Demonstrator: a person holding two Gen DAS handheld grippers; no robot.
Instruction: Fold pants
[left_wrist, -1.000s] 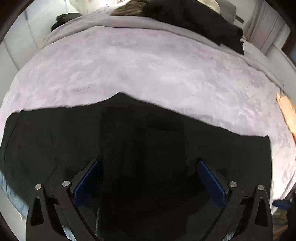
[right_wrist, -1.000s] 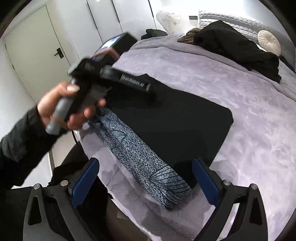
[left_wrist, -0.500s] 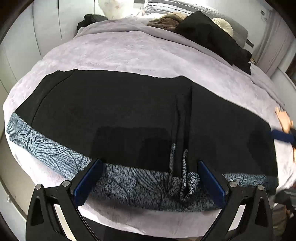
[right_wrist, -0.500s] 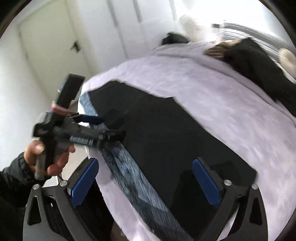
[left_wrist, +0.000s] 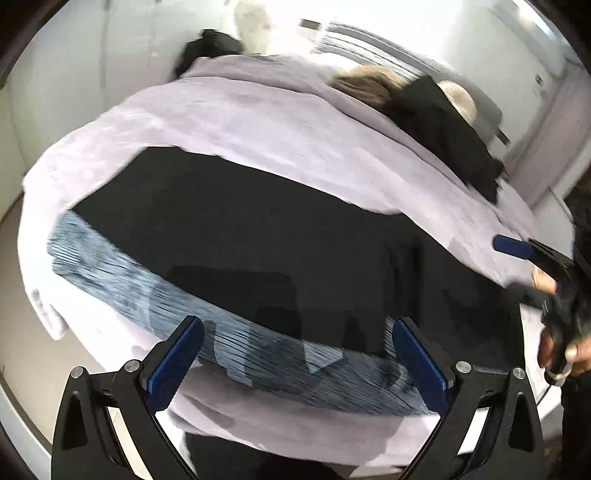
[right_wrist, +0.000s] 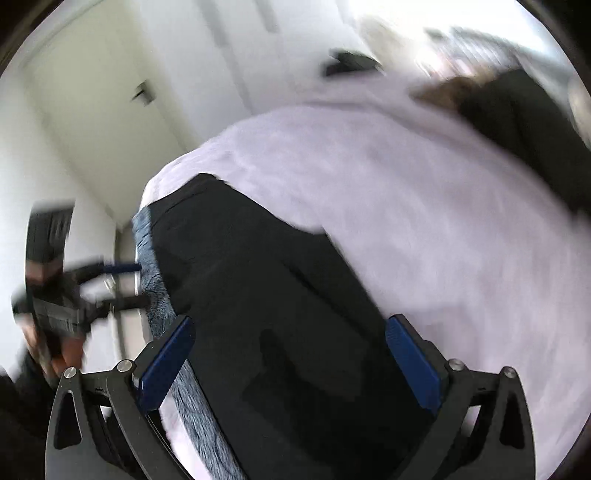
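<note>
Both tongs have pulled up and back from the cloth since a second ago, when the left one sat low over the black fabric; now each looks down on the spread garment from above, and both views are smeared by motion.

The left gripper (left_wrist: 297, 354) stands wide and empty, its blue pads (left_wrist: 173, 360) well apart, hanging over the near edge of the pants (left_wrist: 258, 236). The right gripper (right_wrist: 290, 354) is likewise wide and empty, over one end of the same garment.

The pants lie flat across the lavender bedspread (left_wrist: 229, 122), a long black panel running from beyond the left gripper's left finger to past its right finger. A blue-grey patterned band (left_wrist: 122, 273) runs along the edge nearest the tongs; whether it is part of the pants or a second cloth beneath cannot be told. At the right of the left view, the right tool (left_wrist: 517, 249) is seen in the person's hand (left_wrist: 561, 350).

Far ahead of the tongs, a heap of dark clothing (left_wrist: 447, 129) and a pale round cushion (left_wrist: 458, 98) lie near the head of the bed, well apart from the work.

The fabric appears light, limp and thin, likely to sag and crease if lifted by one point. The soundest hold is probably a pinch at the two corners of one short end, one per gripper, so the panel carries over evenly.
</note>
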